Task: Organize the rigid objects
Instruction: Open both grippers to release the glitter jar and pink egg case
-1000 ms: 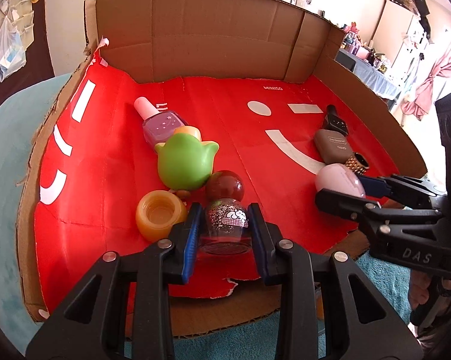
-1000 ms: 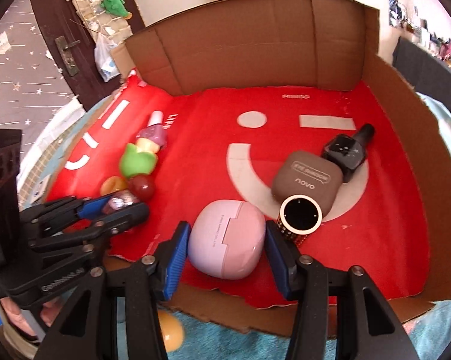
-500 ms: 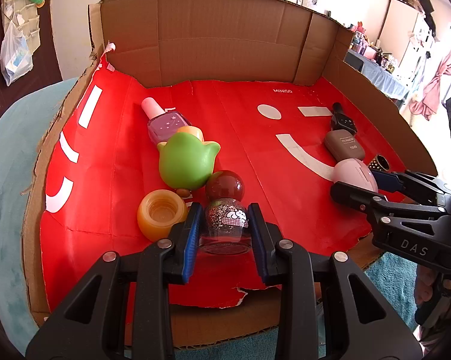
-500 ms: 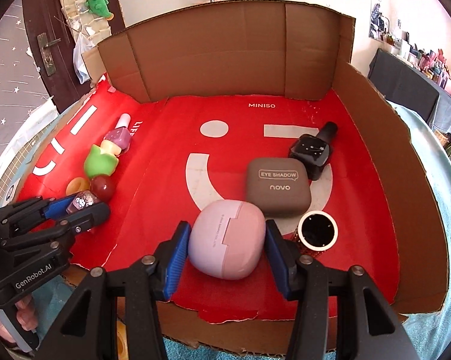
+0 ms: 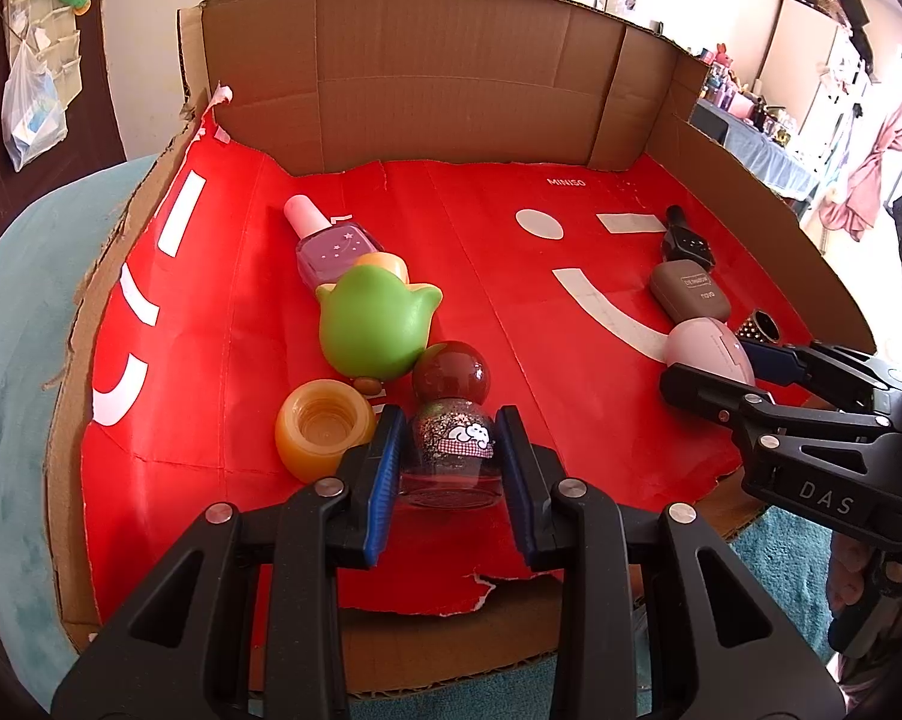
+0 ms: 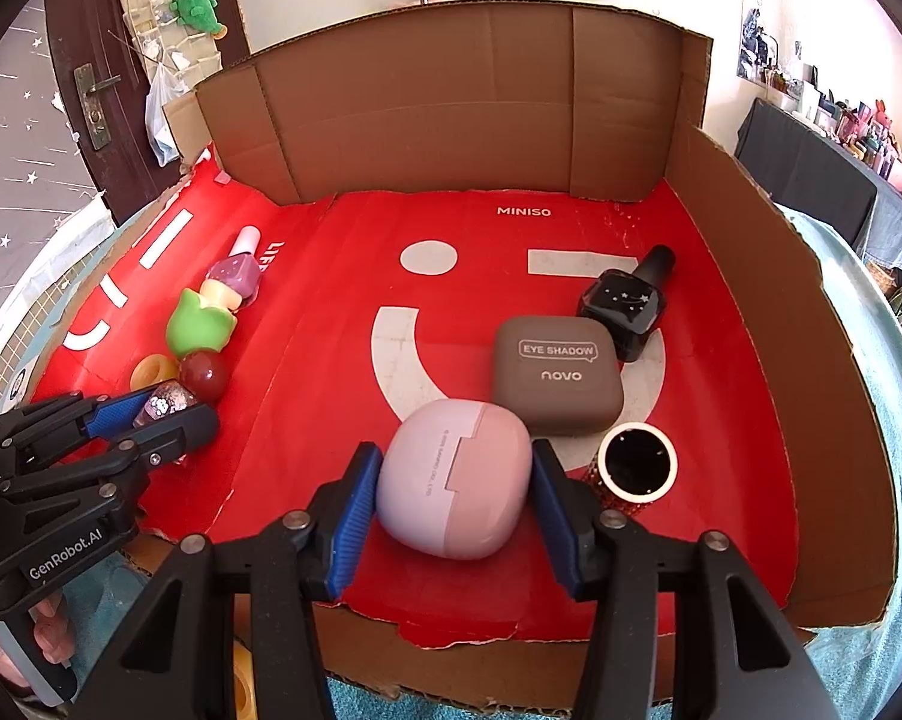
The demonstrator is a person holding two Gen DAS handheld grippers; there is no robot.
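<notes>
- Left tongs (image 5: 451, 462) pinch a glittery small bottle (image 5: 451, 450) with a dark red ball cap; it lies at the near edge of the red sheet (image 5: 481, 252), cap pointing away.
- Just left of it: an orange cap-like piece (image 5: 322, 432), mouth up. The green tulip-shaped item (image 5: 376, 327) touches the ball cap; behind it lies a purple nail-polish bottle (image 5: 331, 243) with a pink cap.
- Right tongs (image 6: 451, 504) are clamped on the sides of a pink rounded case (image 6: 454, 480), which rests on the sheet near its front edge.
- Behind the case, touching it: a brown "EYE SHADOW" compact (image 6: 556, 372). A black bottle (image 6: 628, 312) lies against the compact's far corner.
- A studded ring-shaped cup (image 6: 634, 465) stands just right of the pink case.
- The sheet lines a cardboard tray (image 6: 451, 108) with raised walls on the far and right sides.
</notes>
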